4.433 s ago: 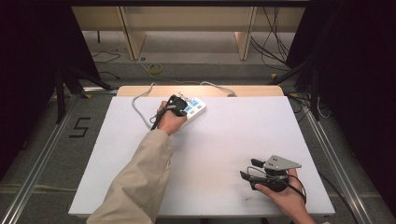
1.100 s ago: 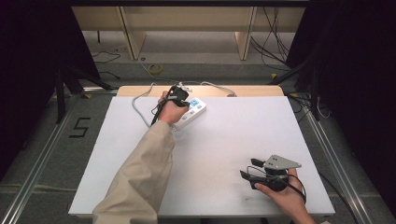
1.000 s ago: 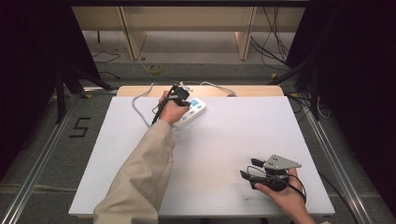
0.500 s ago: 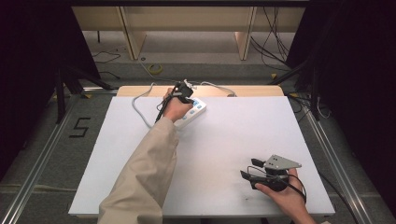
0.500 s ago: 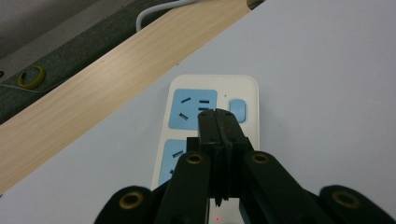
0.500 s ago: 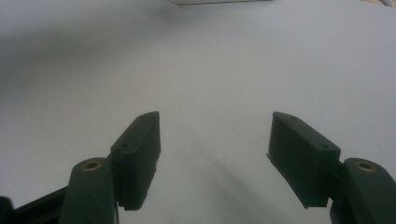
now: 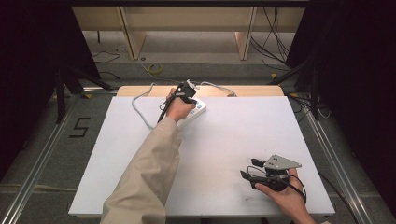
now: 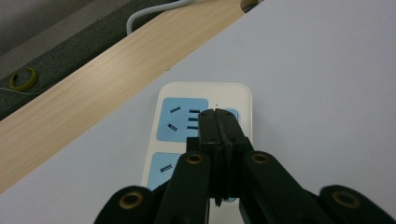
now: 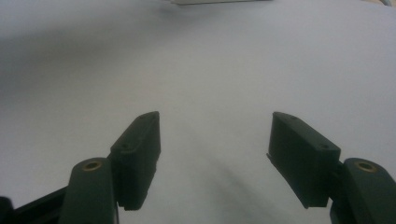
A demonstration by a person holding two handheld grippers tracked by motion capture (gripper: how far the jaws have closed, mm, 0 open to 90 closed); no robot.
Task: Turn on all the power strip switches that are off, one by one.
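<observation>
The power strip (image 8: 201, 140) lies at the far edge of the white table (image 7: 224, 154), just inside the bare wooden strip (image 8: 93, 88) that runs along that edge, with its grey cord (image 7: 140, 105) looping off toward the left. It is white with blue socket panels, and nothing is plugged into the sockets that can be seen.

The left gripper (image 8: 217, 116) hangs right over the power strip with its jaws pressed together, empty, the tips poised above the small blue switch near the strip's rounded end. Whether the tips actually touch the switch cannot be told from the left gripper view. In the high view the left gripper (image 7: 187, 91) now sits a little farther back and more upright over the strip than it did four seconds ago, when the hand lay lower against the strip's side; the strip itself has kept its place. That shift suggests the closed jaws are being lined up as a single poking tip to press the switch, so the job looks to be at the aiming stage.

Well away from the power strip, near the front right corner of the table, the right gripper (image 7: 254, 172) rests in the person's hand with jaws spread wide and nothing between them, unchanged.
</observation>
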